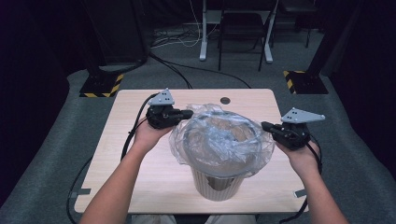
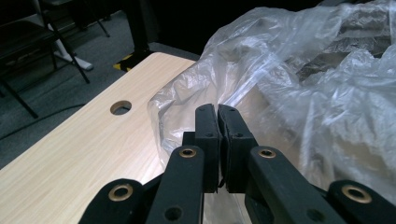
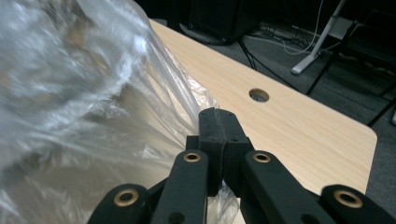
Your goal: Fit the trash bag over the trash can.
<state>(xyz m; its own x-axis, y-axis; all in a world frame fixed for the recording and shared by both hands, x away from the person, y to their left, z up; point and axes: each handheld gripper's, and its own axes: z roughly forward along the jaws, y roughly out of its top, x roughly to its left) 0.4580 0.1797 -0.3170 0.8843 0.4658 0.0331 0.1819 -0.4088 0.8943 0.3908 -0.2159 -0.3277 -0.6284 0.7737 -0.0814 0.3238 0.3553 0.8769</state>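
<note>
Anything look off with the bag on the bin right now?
The clear plastic bag sits unevenly over the bin: crumpled, bunched higher on the far side. Both the left gripper and right gripper pinch its edge. Nothing looks torn or spilled.

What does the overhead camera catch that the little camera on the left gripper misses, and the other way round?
High view alone: the beige ribbed bin under the clear plastic bag, the person's forearms, and the right gripper at the bag's far side. Left gripper view alone: close up, the left gripper has its black jaws pressed together on a fold of the bag. Shared: the bag, the wooden table and the round hole in it.
</note>
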